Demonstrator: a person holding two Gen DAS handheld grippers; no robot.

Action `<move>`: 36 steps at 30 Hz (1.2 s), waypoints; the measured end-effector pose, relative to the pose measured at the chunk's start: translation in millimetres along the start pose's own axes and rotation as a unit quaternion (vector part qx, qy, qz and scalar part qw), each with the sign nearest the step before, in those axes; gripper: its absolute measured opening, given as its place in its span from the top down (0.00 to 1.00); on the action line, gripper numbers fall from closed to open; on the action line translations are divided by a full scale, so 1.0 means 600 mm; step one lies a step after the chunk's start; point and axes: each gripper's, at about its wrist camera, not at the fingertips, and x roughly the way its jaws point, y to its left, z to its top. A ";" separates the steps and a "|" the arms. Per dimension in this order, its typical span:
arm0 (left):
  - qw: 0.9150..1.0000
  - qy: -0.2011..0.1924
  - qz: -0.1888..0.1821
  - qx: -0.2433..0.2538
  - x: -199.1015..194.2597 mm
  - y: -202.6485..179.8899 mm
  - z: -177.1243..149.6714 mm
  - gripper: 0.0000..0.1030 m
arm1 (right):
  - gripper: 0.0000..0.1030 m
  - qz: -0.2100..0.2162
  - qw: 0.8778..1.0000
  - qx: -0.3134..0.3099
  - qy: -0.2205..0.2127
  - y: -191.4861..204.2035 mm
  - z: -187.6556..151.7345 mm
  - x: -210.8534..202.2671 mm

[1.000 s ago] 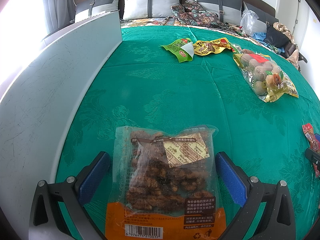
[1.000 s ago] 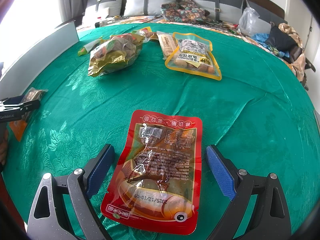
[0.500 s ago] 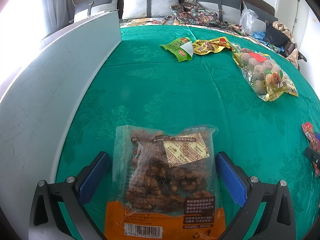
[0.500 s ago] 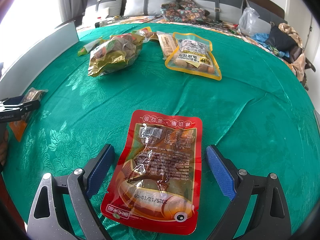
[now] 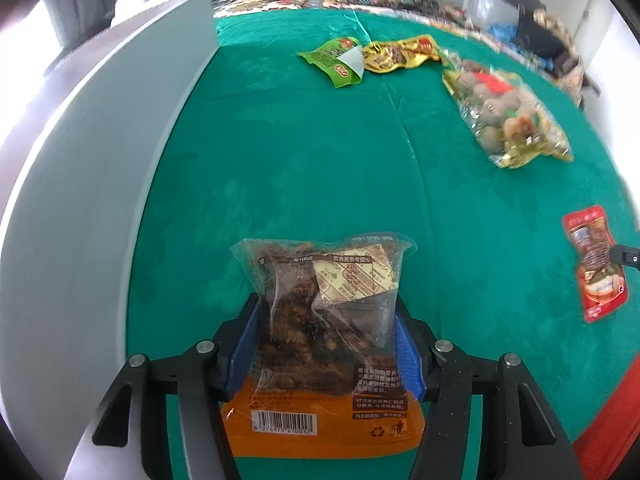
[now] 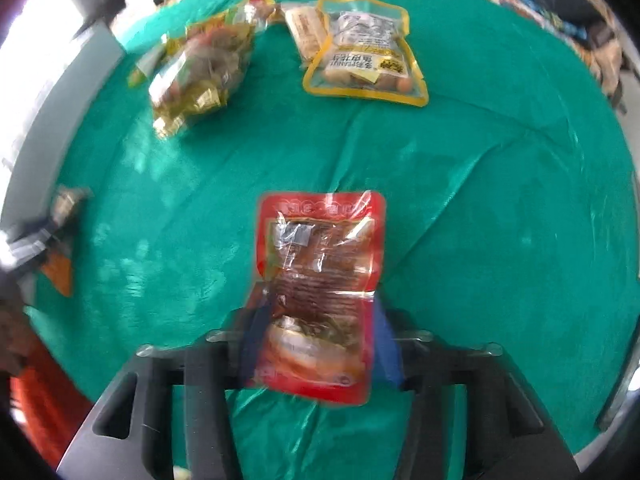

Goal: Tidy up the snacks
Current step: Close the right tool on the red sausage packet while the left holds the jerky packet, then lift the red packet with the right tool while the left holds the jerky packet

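Observation:
My left gripper [image 5: 326, 344] is shut on a clear and orange walnut snack bag [image 5: 324, 320], squeezing its sides and holding it above the green tablecloth [image 5: 300, 160]. My right gripper [image 6: 316, 340] is shut on a red snack pouch [image 6: 320, 280], lifted off the cloth; this view is blurred. The red pouch also shows in the left wrist view [image 5: 596, 264] at the right. The walnut bag shows in the right wrist view [image 6: 60, 240] at the far left.
A grey-white board [image 5: 100, 140] runs along the table's left edge. A green packet [image 5: 336, 60], a yellow packet [image 5: 400, 54] and a clear bag of wrapped snacks [image 5: 504, 116] lie at the back. A yellow-rimmed peanut pouch [image 6: 364, 56] and a beige packet [image 6: 306, 32] lie far off.
Both grippers have closed from wide open onto their packets and lifted them off the cloth. Both cameras now look down from higher up.

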 end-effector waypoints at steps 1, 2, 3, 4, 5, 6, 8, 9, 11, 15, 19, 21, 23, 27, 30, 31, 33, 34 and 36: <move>1.000 -0.009 -0.015 -0.011 -0.010 0.006 -0.010 0.43 | 0.93 0.027 0.999 0.017 -0.009 -0.006 -0.001 -0.018; 1.000 -0.016 -0.018 -0.013 -0.016 0.007 -0.015 0.43 | 0.94 0.031 0.999 0.018 -0.016 -0.006 -0.003 -0.030; 0.999 -0.025 -0.018 -0.012 -0.026 0.007 -0.022 0.43 | 0.94 0.010 1.000 0.003 -0.022 -0.002 -0.003 -0.038; 0.999 -0.034 -0.018 -0.012 -0.036 0.007 -0.027 0.43 | 0.94 -0.009 1.000 -0.011 -0.018 0.002 -0.005 -0.037; 0.999 -0.039 -0.022 -0.015 -0.042 0.009 -0.028 0.43 | 0.94 -0.016 1.000 -0.018 -0.007 0.004 -0.007 -0.032; 0.998 -0.046 -0.030 -0.019 -0.051 0.010 -0.031 0.43 | 0.90 -0.003 1.000 -0.010 0.002 0.003 -0.009 -0.025; 0.997 -0.055 -0.040 -0.027 -0.065 0.011 -0.031 0.43 | 0.73 0.010 1.000 0.010 0.006 -0.001 -0.012 -0.021; 0.997 -0.059 -0.043 -0.030 -0.071 0.010 -0.031 0.43 | 0.34 0.002 1.000 0.017 0.009 0.001 -0.011 -0.017; 0.996 -0.063 -0.044 -0.033 -0.080 0.009 -0.032 0.43 | 0.21 -0.023 1.000 0.020 0.000 0.011 -0.009 -0.014; 0.997 -0.063 -0.042 -0.029 -0.082 -0.007 -0.035 0.42 | 0.21 -0.036 0.997 0.060 0.011 0.033 0.006 0.018; 0.996 -0.069 -0.052 -0.030 -0.098 -0.016 -0.052 0.42 | 0.51 -0.075 0.997 -0.021 0.028 0.082 0.008 0.045; 0.995 -0.076 -0.060 -0.032 -0.109 -0.015 -0.059 0.42 | 0.71 -0.056 0.998 -0.003 0.020 0.066 0.011 0.022; 0.994 -0.083 -0.067 -0.039 -0.117 -0.015 -0.064 0.42 | 0.85 -0.021 1.000 0.006 0.009 0.044 0.010 -0.005; 0.992 -0.087 -0.074 -0.044 -0.122 -0.022 -0.065 0.42 | 0.96 -0.012 1.000 0.000 0.013 0.026 0.001 -0.017; 0.991 -0.091 -0.084 -0.047 -0.132 -0.022 -0.064 0.42 | 0.97 0.024 1.000 0.018 -0.005 0.018 -0.001 -0.029; 0.991 -0.093 -0.085 -0.047 -0.137 -0.021 -0.064 0.42 | 0.98 0.049 0.998 0.032 -0.021 0.016 -0.001 -0.043; 0.991 -0.096 -0.082 -0.045 -0.143 -0.017 -0.062 0.42 | 0.98 0.052 0.997 0.029 -0.042 0.022 0.001 -0.064; 0.991 -0.096 -0.080 -0.046 -0.143 -0.015 -0.062 0.42 | 0.98 0.047 0.998 0.020 -0.045 0.027 -0.002 -0.072; 0.991 -0.092 -0.078 -0.056 -0.138 -0.006 -0.063 0.42 | 0.98 0.046 0.998 0.019 -0.044 0.032 0.006 -0.076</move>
